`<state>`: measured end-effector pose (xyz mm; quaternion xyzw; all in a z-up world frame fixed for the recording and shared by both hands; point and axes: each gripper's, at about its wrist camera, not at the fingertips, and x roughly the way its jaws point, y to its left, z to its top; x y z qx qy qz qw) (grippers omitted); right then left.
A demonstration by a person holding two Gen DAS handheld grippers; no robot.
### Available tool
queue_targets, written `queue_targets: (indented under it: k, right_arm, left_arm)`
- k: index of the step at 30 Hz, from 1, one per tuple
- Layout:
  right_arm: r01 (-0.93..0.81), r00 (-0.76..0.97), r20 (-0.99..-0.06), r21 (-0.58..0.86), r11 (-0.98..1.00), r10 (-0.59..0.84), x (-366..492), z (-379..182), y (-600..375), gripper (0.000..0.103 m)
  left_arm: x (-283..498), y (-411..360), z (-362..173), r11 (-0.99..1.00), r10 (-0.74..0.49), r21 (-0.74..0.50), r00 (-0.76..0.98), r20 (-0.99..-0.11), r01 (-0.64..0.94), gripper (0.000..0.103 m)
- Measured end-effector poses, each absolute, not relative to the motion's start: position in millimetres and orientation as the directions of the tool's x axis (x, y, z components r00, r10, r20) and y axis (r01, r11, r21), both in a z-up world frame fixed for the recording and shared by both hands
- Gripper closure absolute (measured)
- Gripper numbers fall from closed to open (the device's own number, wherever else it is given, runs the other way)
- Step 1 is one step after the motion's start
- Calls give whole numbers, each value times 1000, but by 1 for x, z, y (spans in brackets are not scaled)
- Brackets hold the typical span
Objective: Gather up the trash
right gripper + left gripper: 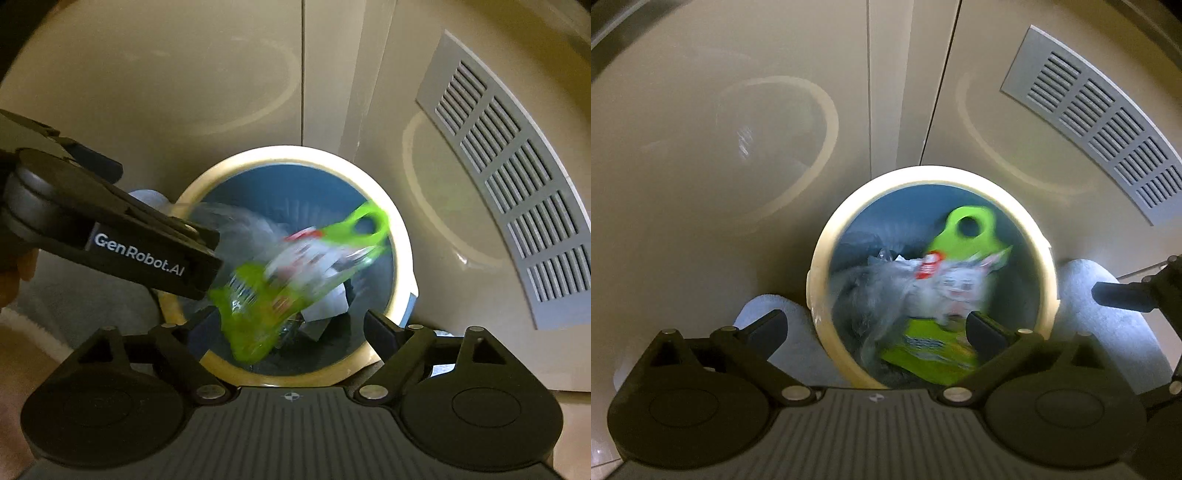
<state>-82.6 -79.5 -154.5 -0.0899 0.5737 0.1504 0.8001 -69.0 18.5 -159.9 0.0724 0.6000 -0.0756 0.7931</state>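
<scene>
Over the bin (1047,266), green wrapper (964,232), both hand-held grippers spread.

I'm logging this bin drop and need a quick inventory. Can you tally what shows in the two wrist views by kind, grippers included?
Hand-held gripper: 2, left hand-held gripper and right hand-held gripper, both open
Round bin: 1
Green-and-clear plastic packaging, blurred, over the bin mouth: 1
Grey vent grille: 1
Total: 5
</scene>
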Motion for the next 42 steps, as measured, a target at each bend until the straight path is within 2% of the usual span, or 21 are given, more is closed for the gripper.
queue_targets:
  k: [14, 42]
  right_arm:
    - [-348, 424, -892, -3, 937, 155, -132, -107, -87, 13]
    - [-286, 525, -837, -4, 958, 153, -164, -82, -105, 13]
  left_arm:
    - [-105, 35, -132, 981, -34, 29, 316, -948, 192, 0]
    - [-134, 35, -88, 968, -20, 94, 448, -894, 232, 0]
